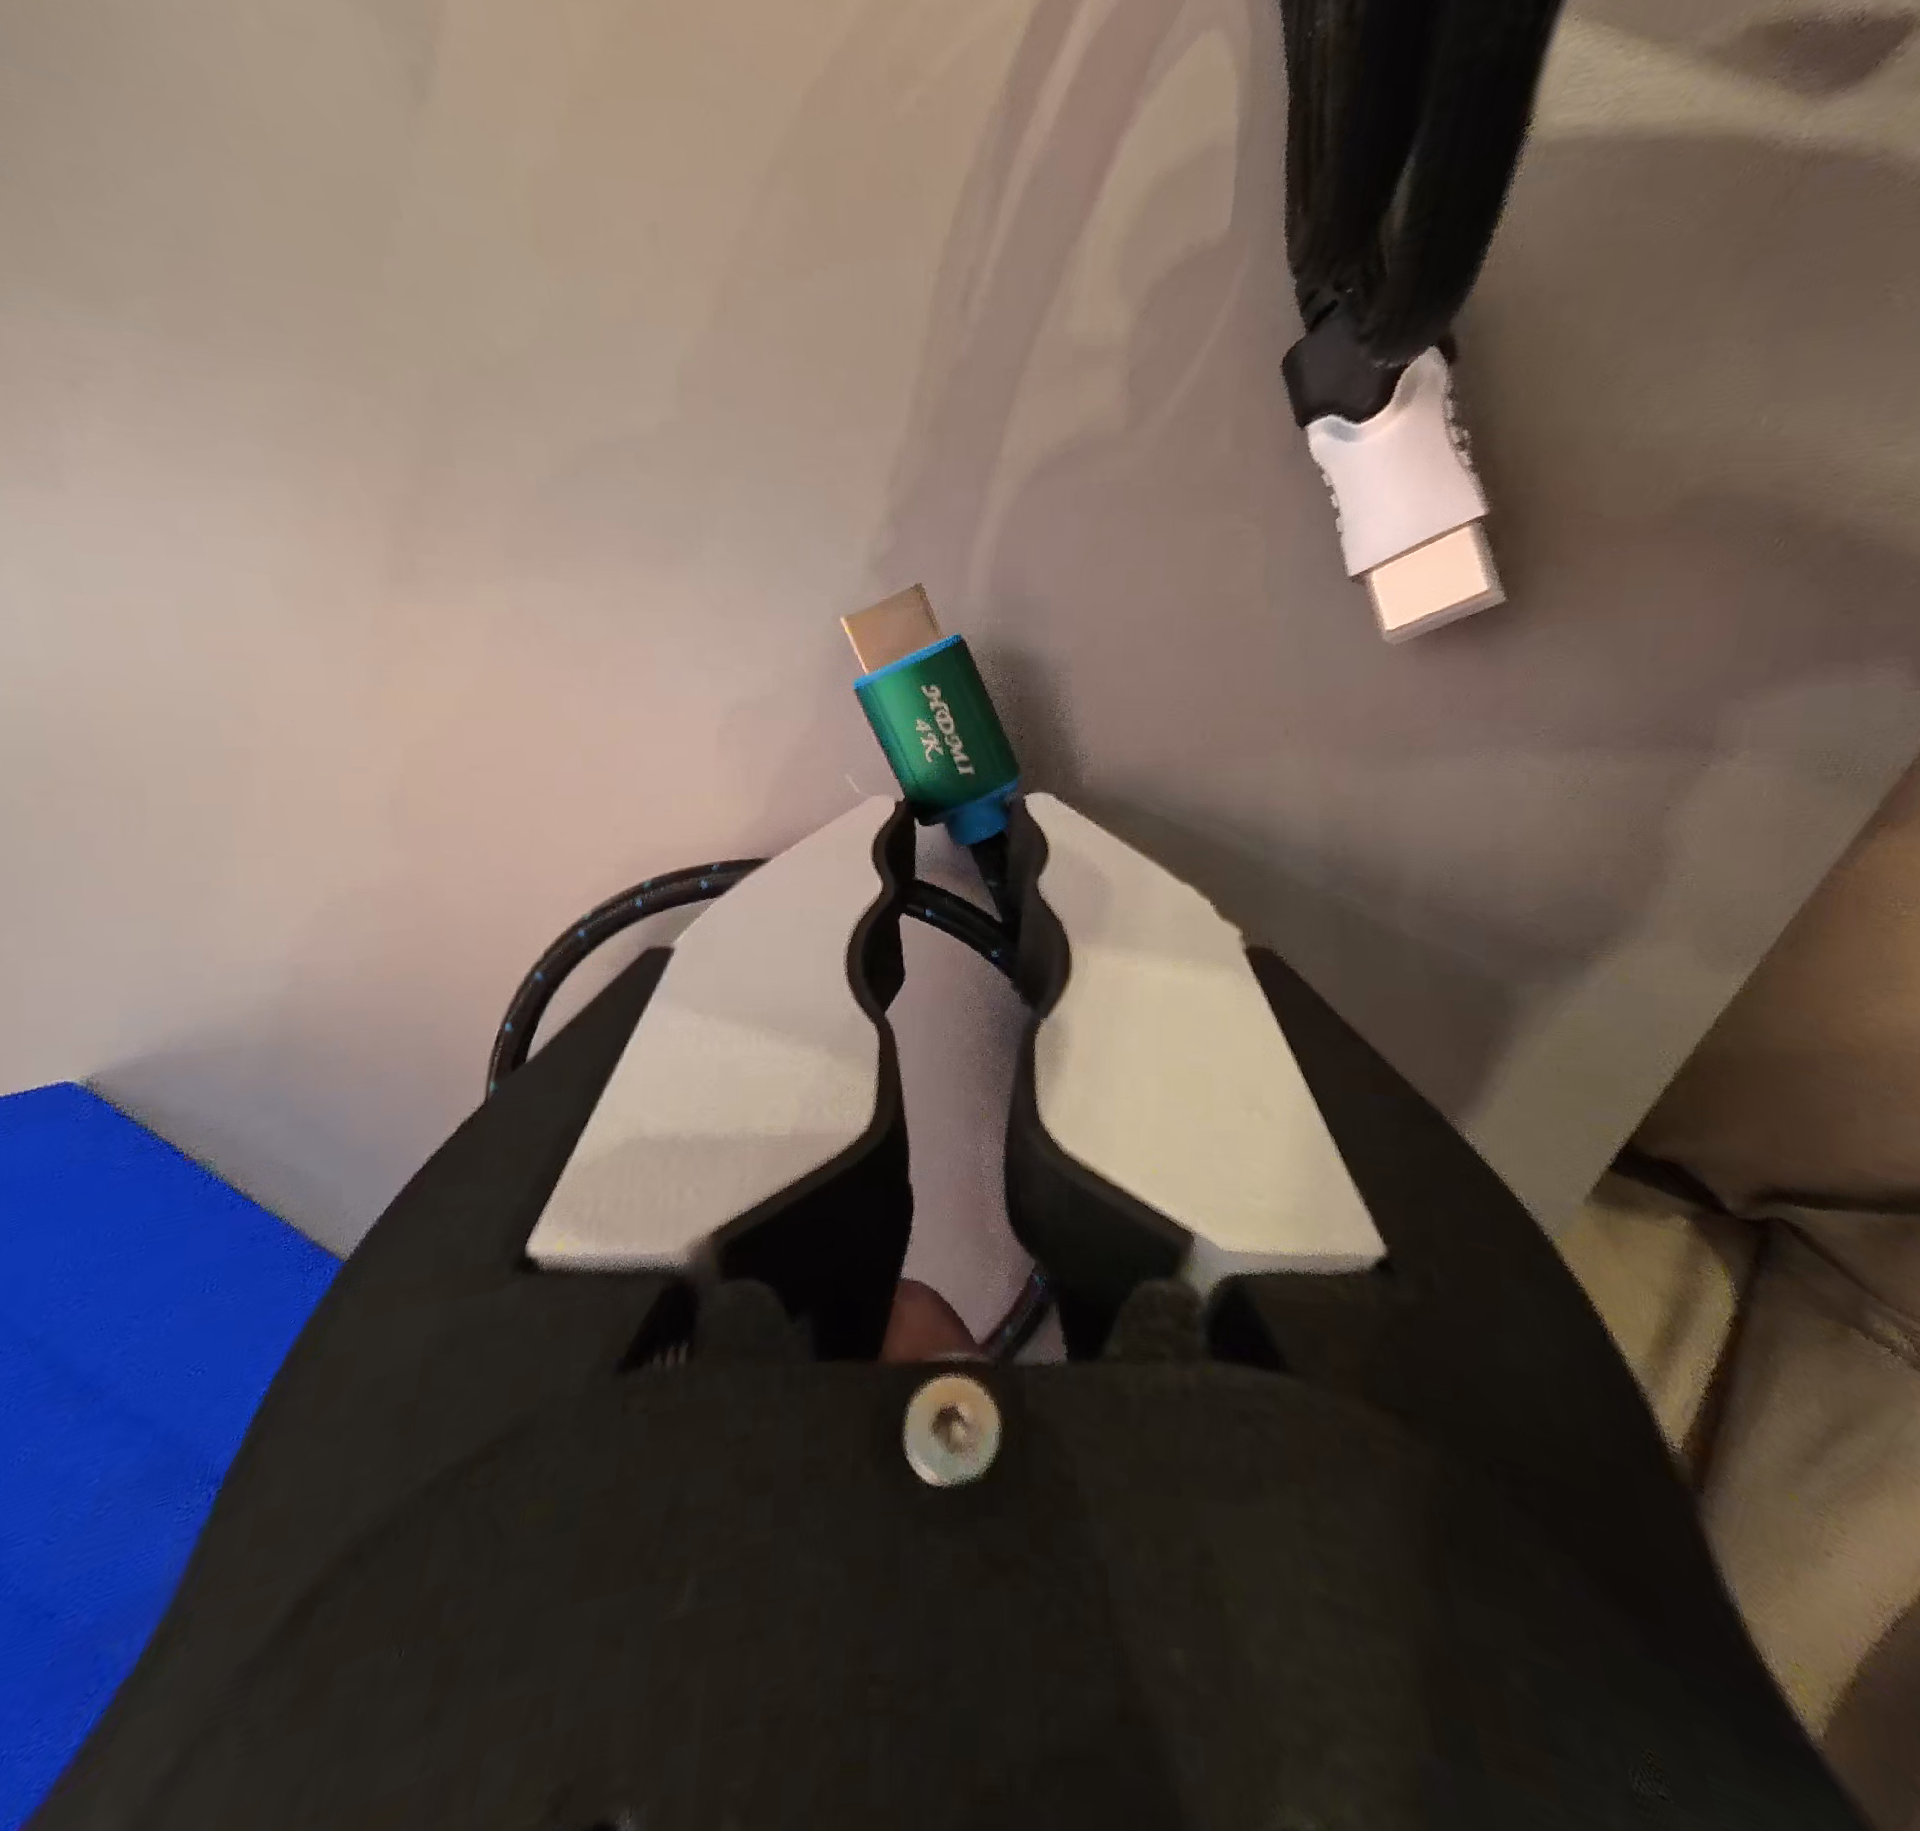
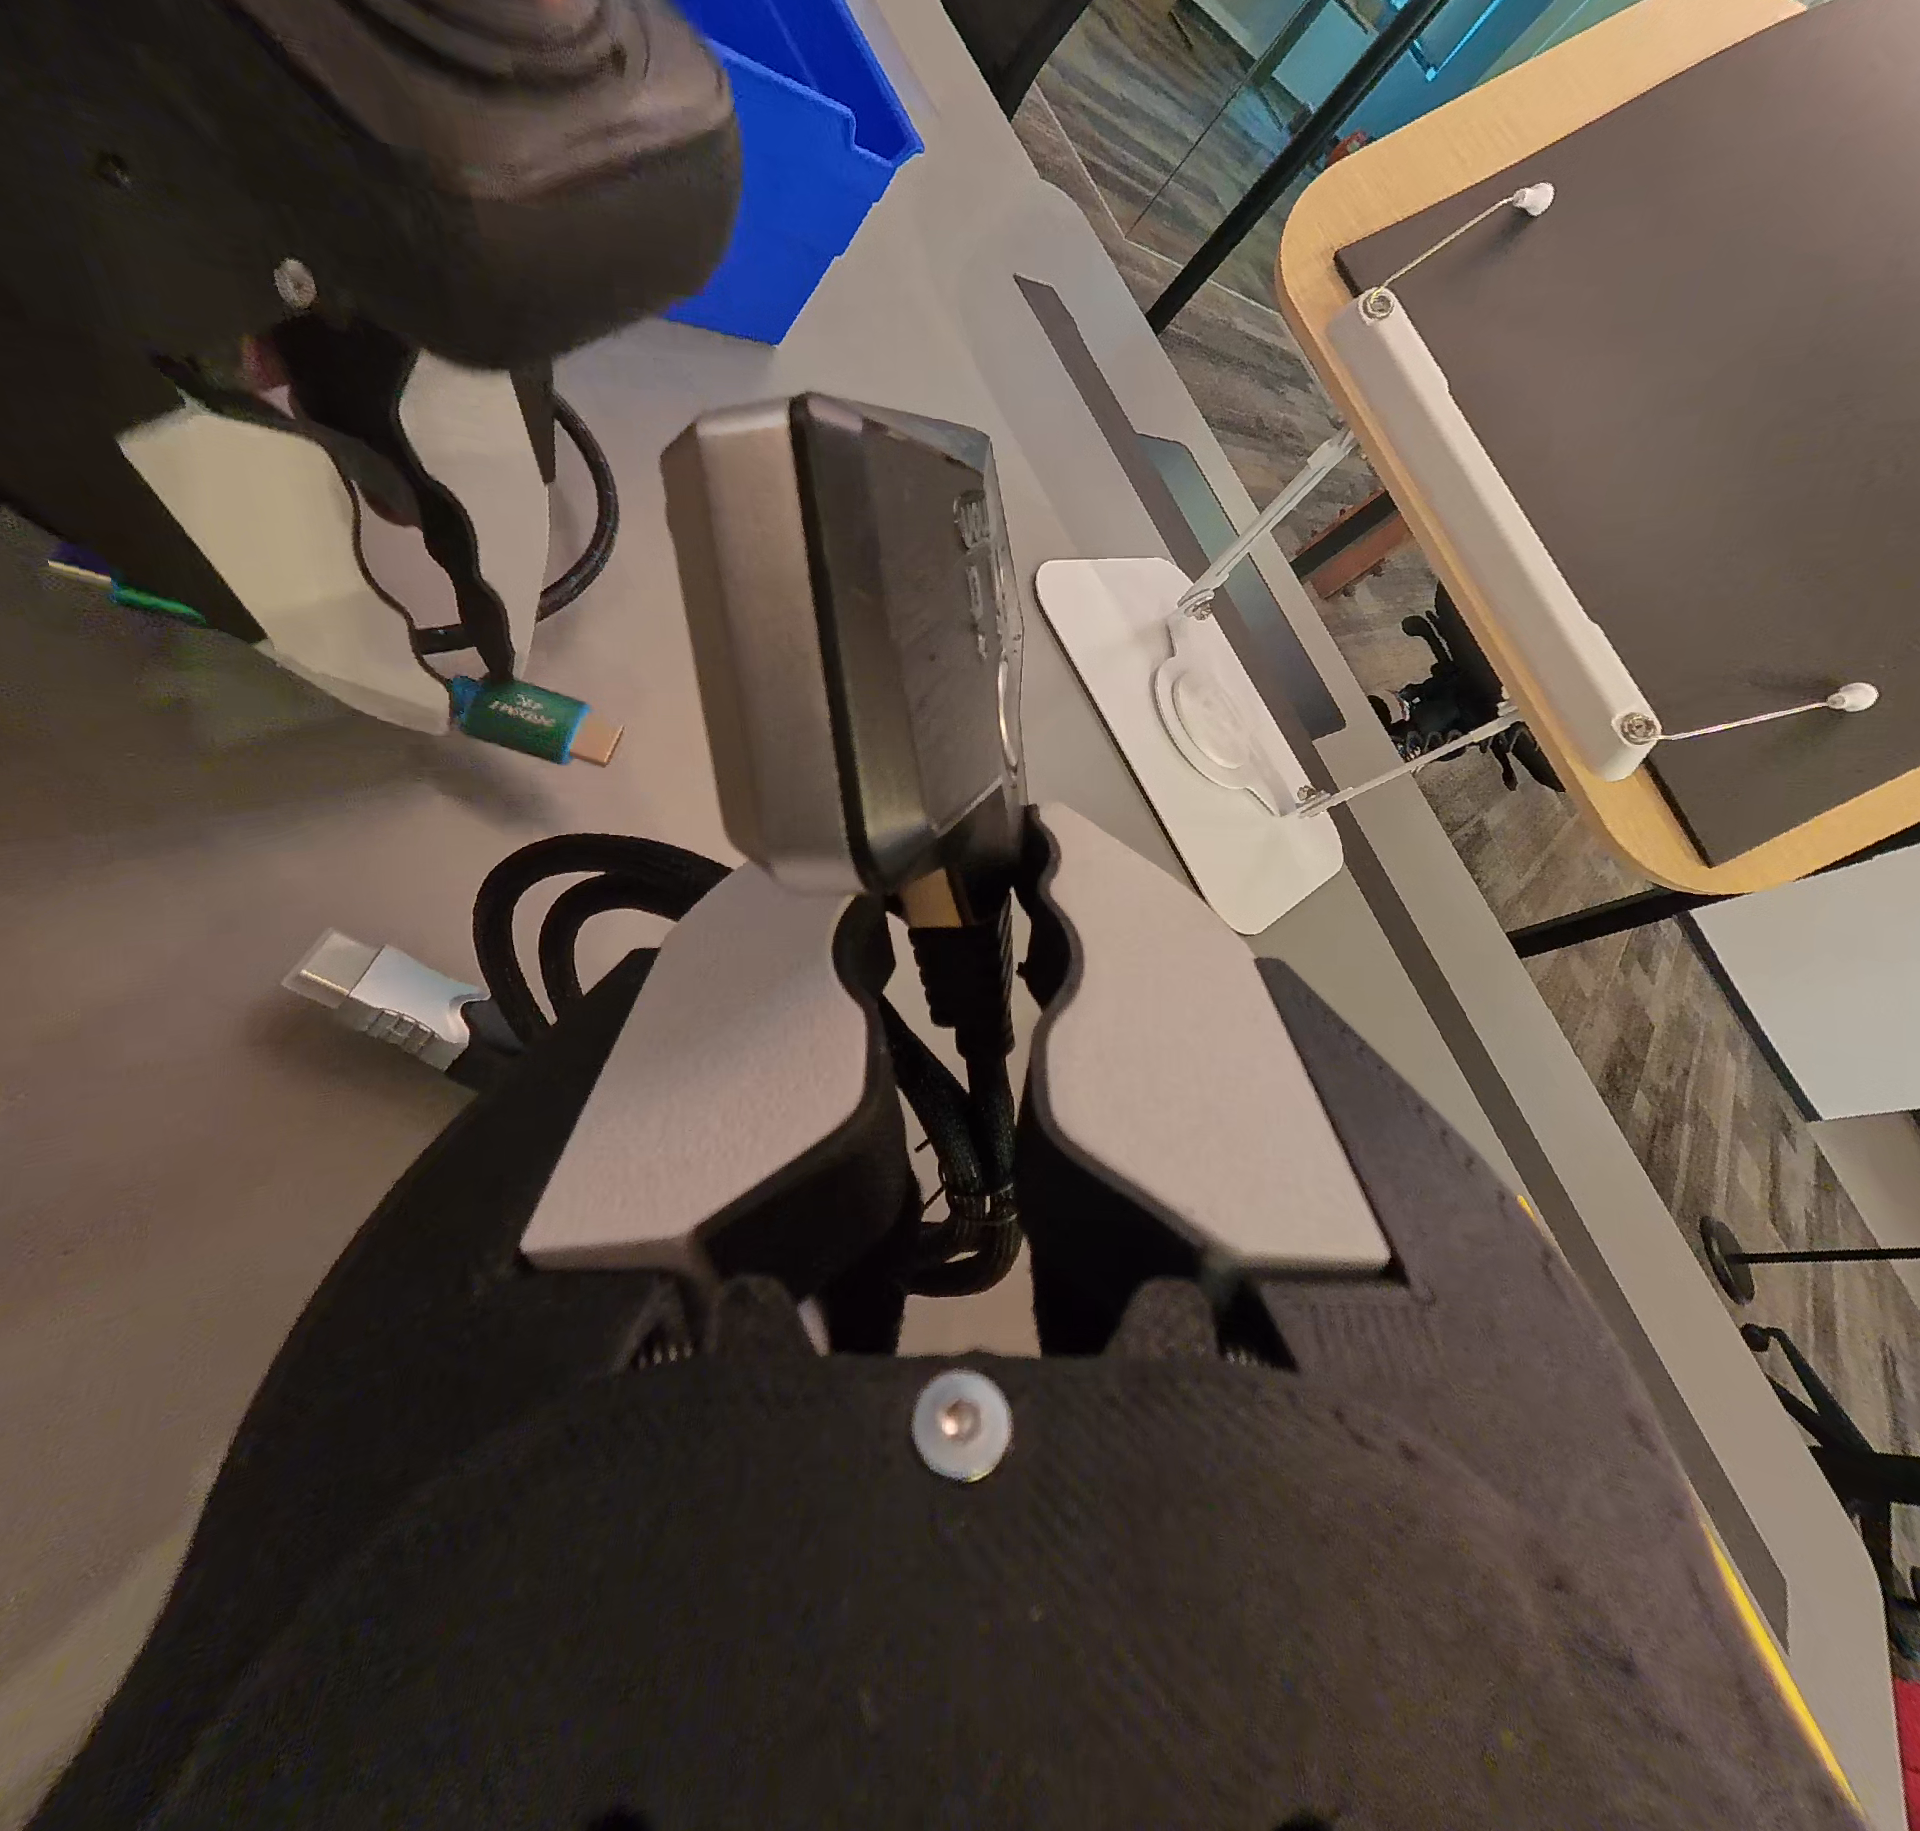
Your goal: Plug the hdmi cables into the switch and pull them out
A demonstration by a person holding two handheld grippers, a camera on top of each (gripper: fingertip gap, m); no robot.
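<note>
Gripping the blue collar and braided cable just behind a green HDMI plug (image 1: pixel 930 737), the left tongs (image 1: pixel 961 815) are clamped on it at the centre of the left wrist view, the plug's gold tip pointing up the frame over the grey table (image 1: pixel 416 534). At lower left of that view sits a blue bin (image 1: pixel 135 1366); at upper right a white HDMI plug (image 1: pixel 1397 503) lies on the table at the end of a bundle of black braided cable. In the right wrist view, the left tongs with the green plug (image 2: pixel 525 711) show at upper left, held just above the table, well short of the switch. Below them, at mid left, the white plug (image 2: pixel 384 997) rests on the table. At centre, the right tongs (image 2: pixel 951 877) are clamped on the lower end of the grey and black HDMI switch (image 2: pixel 831 638), held upright, with a black, gold-tipped plug (image 2: pixel 940 924) seated in its underside between the tongs. At right, a white flat stand (image 2: pixel 1174 732) sits near the table edge.
</note>
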